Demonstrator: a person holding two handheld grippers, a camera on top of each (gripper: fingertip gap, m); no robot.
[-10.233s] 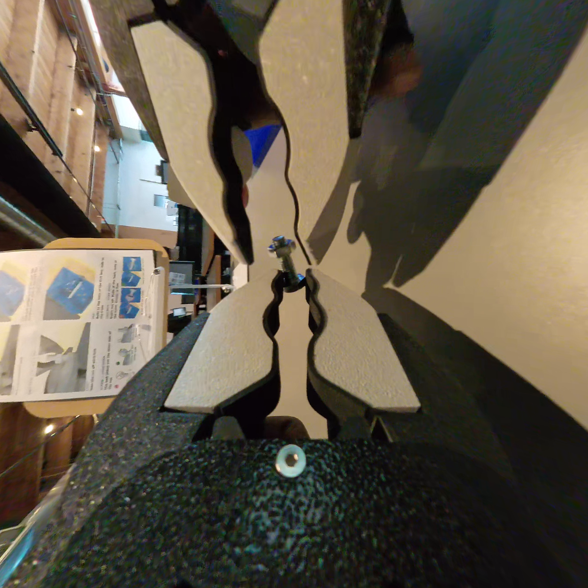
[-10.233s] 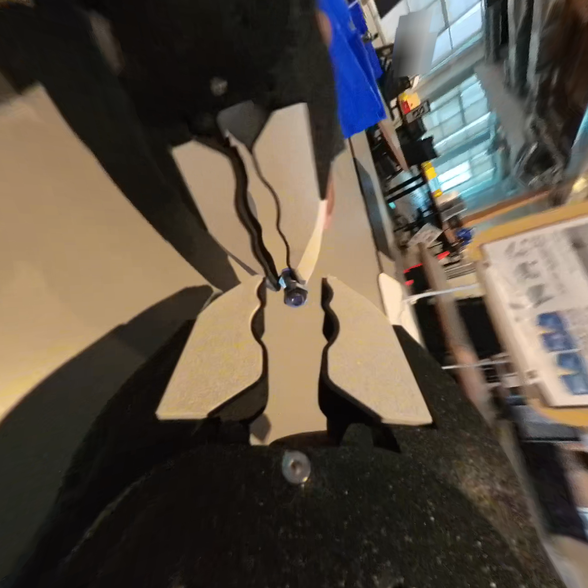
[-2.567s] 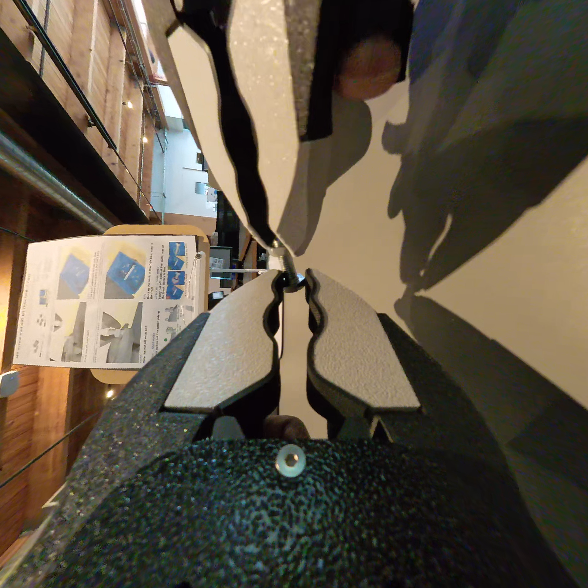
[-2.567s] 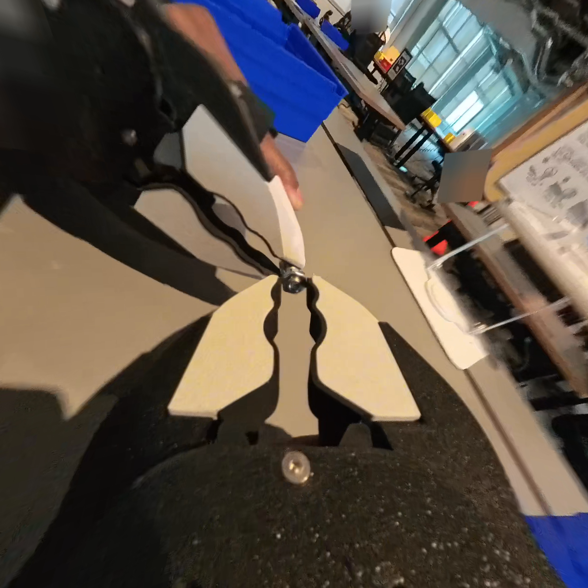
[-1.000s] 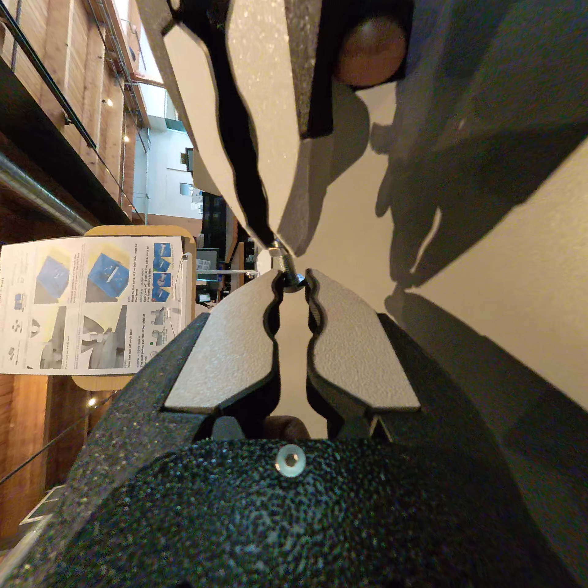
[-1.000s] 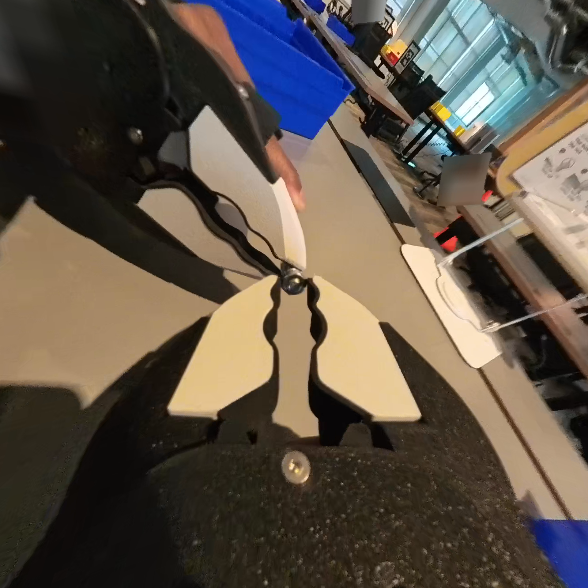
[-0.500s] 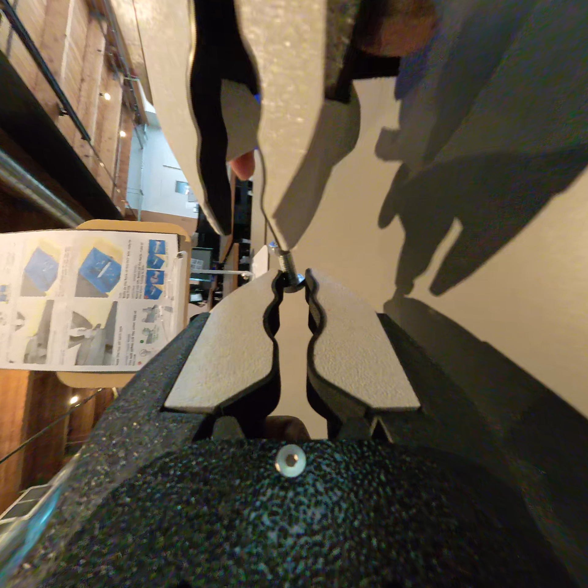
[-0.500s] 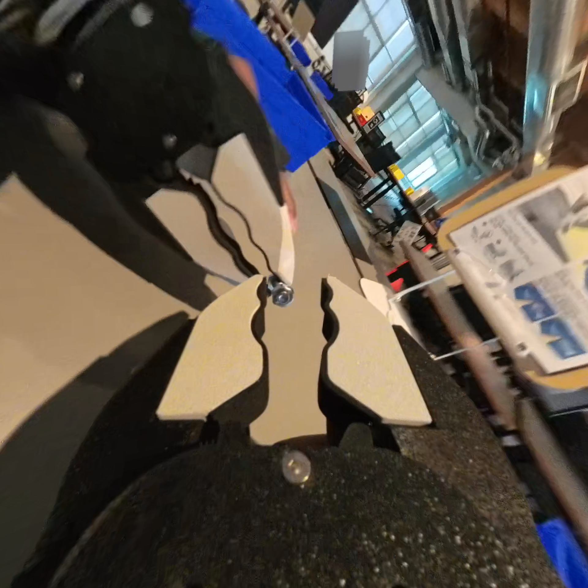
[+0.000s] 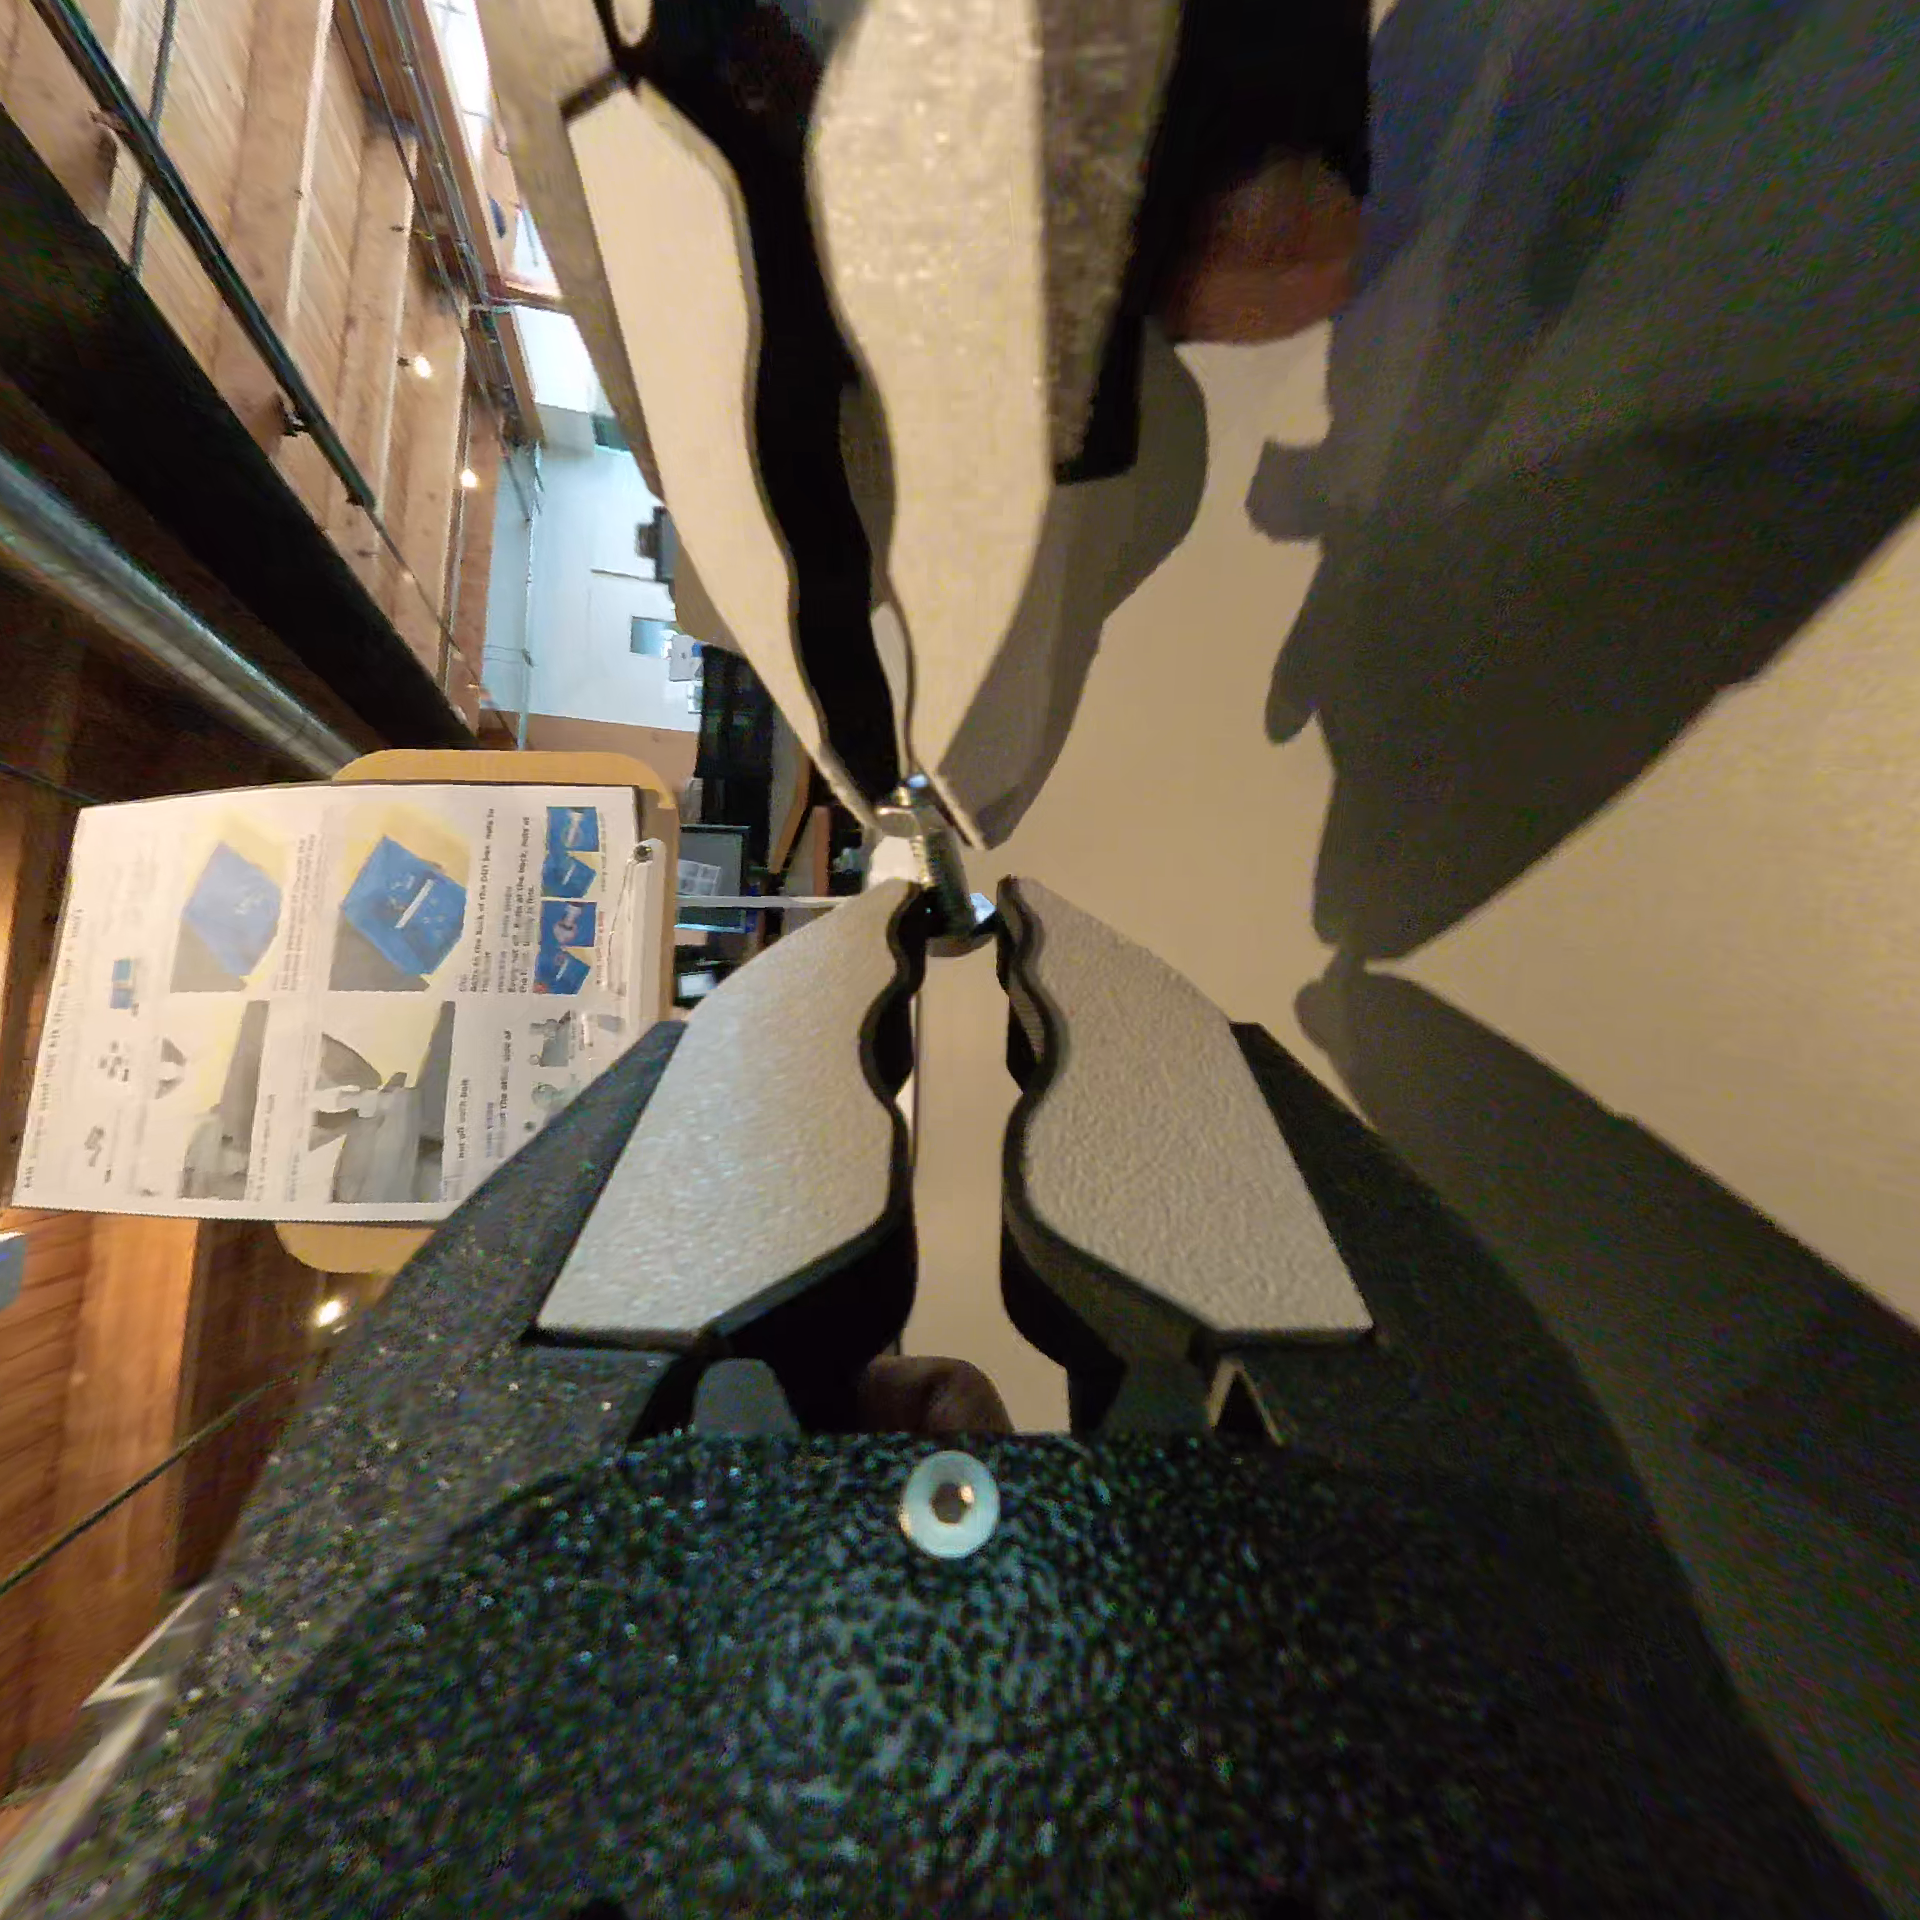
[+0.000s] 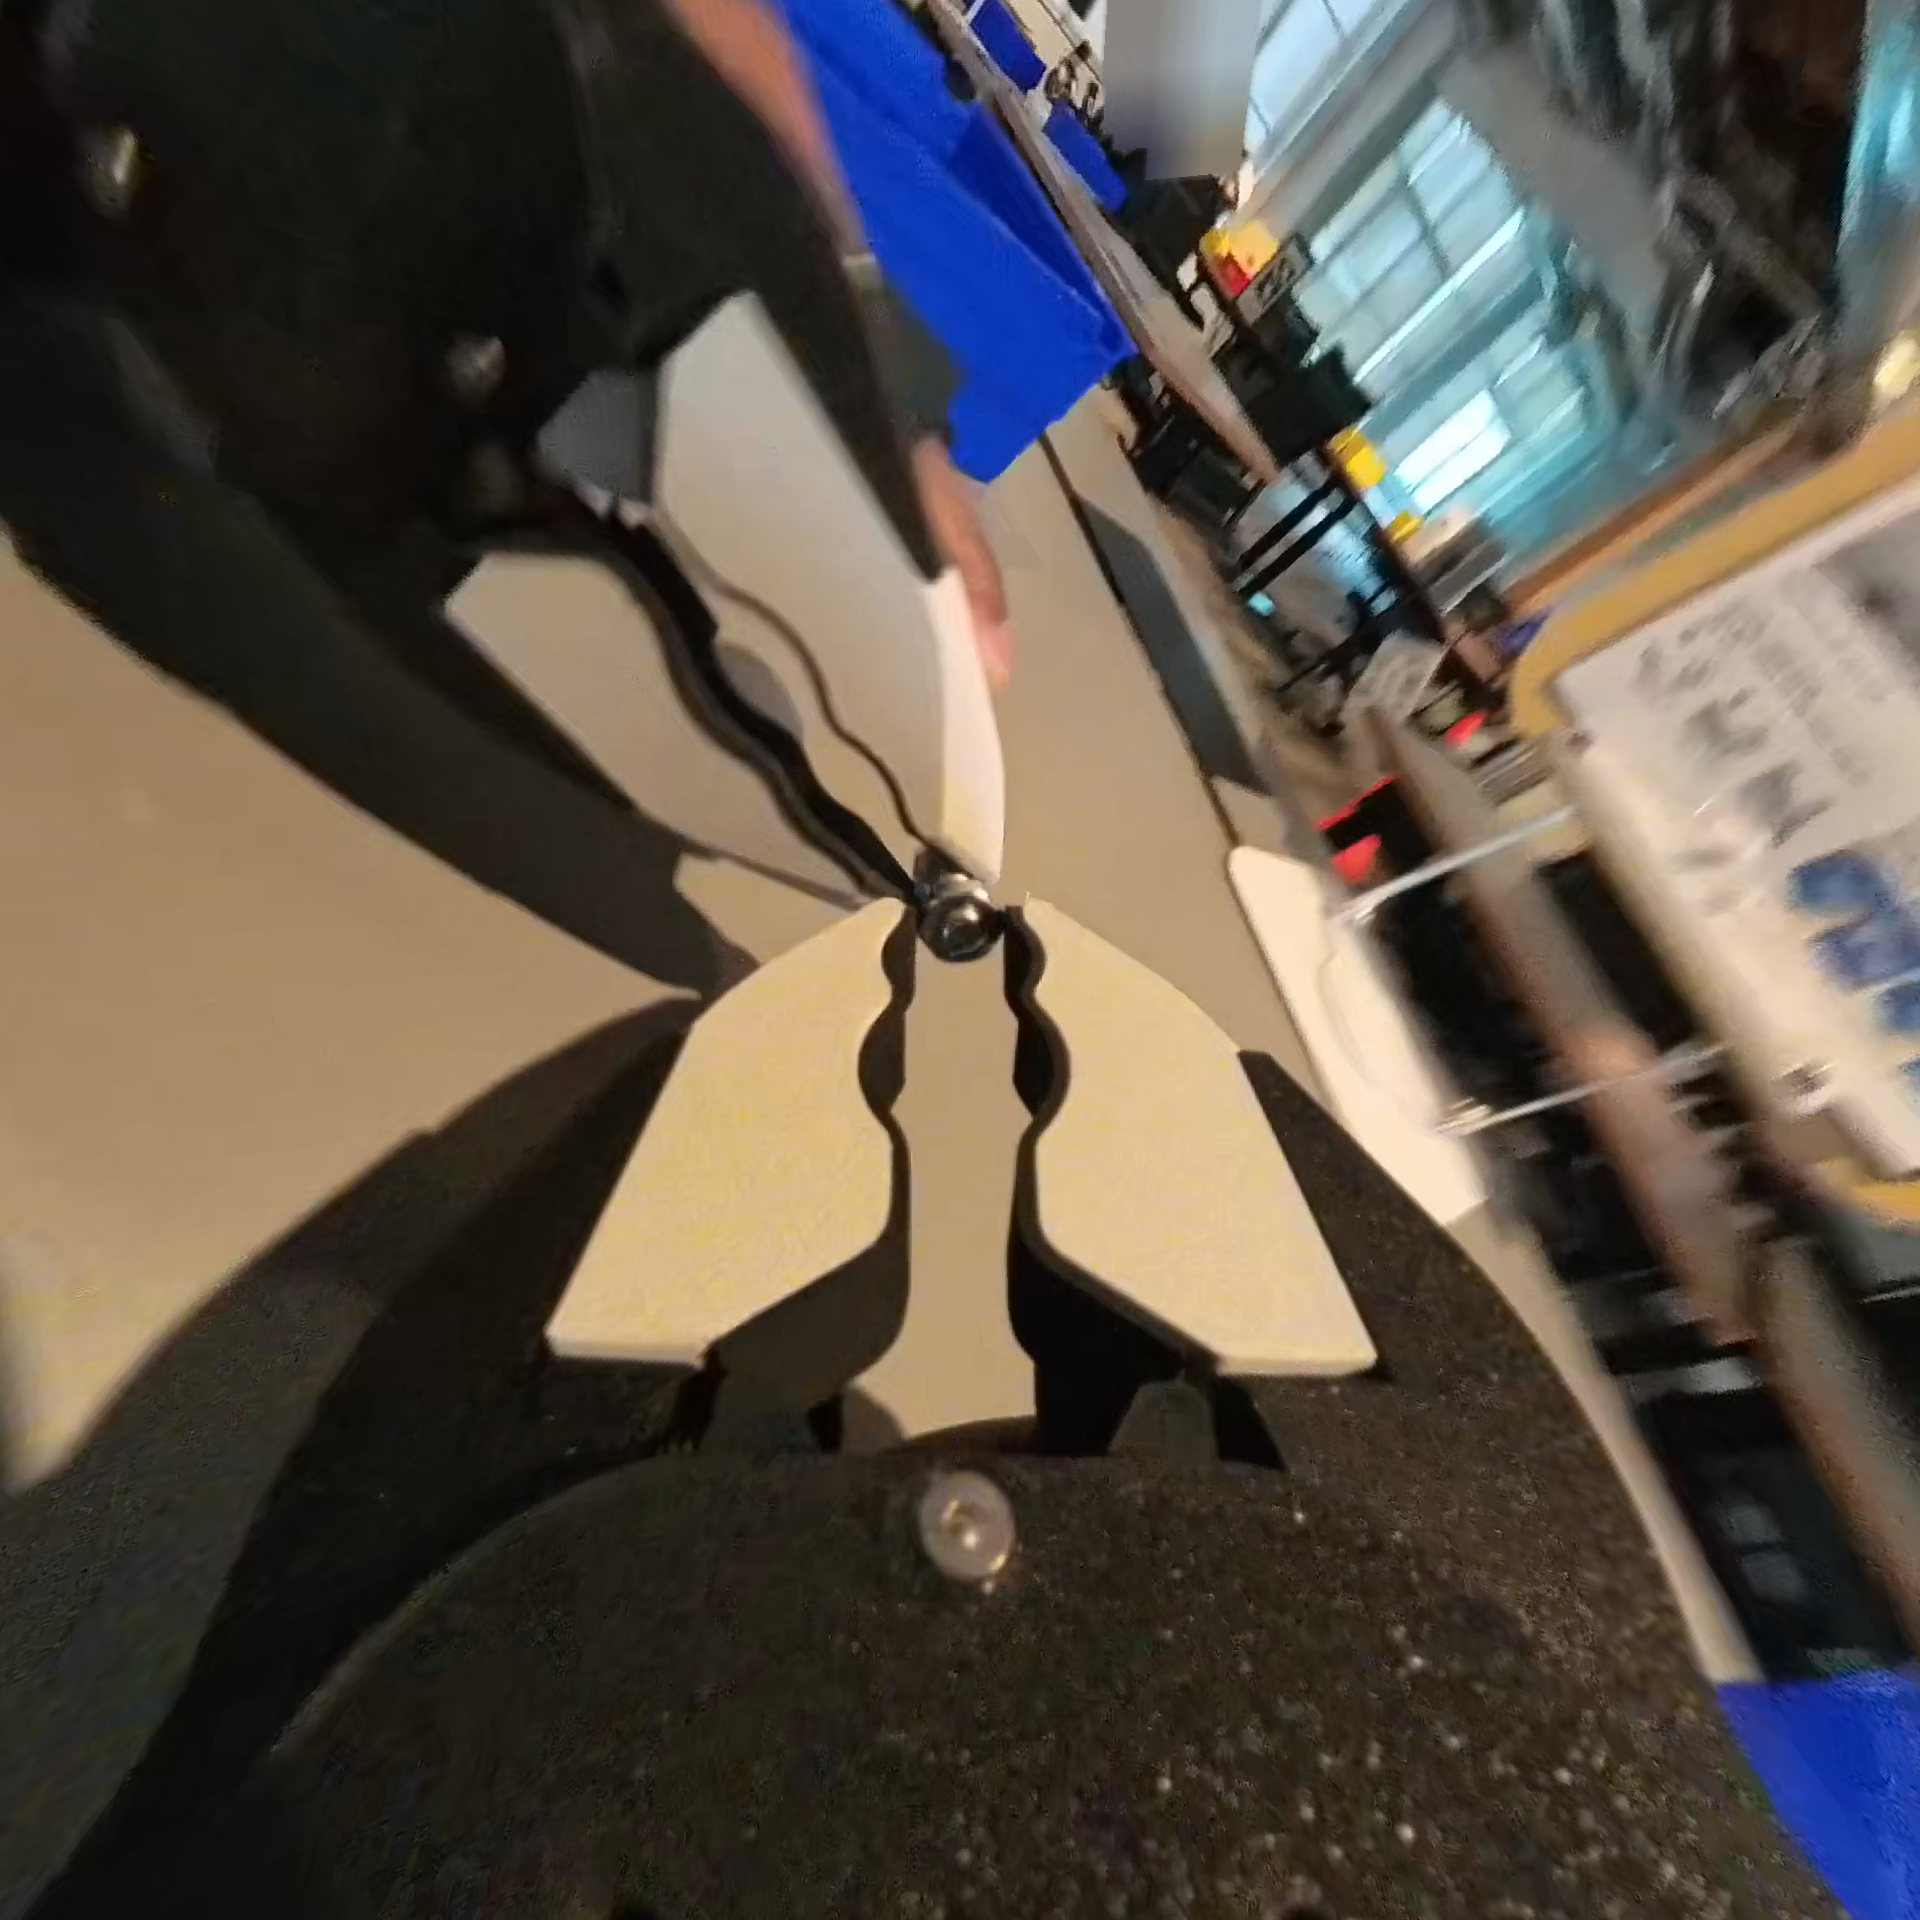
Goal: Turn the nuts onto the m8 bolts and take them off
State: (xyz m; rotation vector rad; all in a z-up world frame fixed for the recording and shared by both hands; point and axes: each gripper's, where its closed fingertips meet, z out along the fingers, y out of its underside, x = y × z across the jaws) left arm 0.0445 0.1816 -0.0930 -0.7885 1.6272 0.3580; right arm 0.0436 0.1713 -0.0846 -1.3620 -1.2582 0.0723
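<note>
Between the tips of the left gripper (image 9: 958, 914) sits the head end of a small silver bolt (image 9: 943, 871). The two pale fingers are pulled in close and pinch it, with only a thin gap left between them lower down. The bolt pokes up toward 12 o'clock, and its far end goes into the tips of the right gripper (image 9: 914, 800), which comes down from the top of the left wrist view.

From the right wrist view, the right gripper (image 10: 961, 920) is squeezed in on a dark shiny nut (image 10: 958, 928) at its fingertips. The nut is on the bolt, and the other gripper's tips meet it from 11 o'clock. Both grippers hold this one piece up in the air above a tan table (image 9: 1662, 987).

At 9 o'clock in the left wrist view a printed sheet with pictures (image 9: 322, 997) stands on a board. At 1 o'clock in the right wrist view are blue bins (image 10: 977, 270), a bit blurry. A flat white stand (image 10: 1340, 1039) lies on the table at 3 o'clock.
</note>
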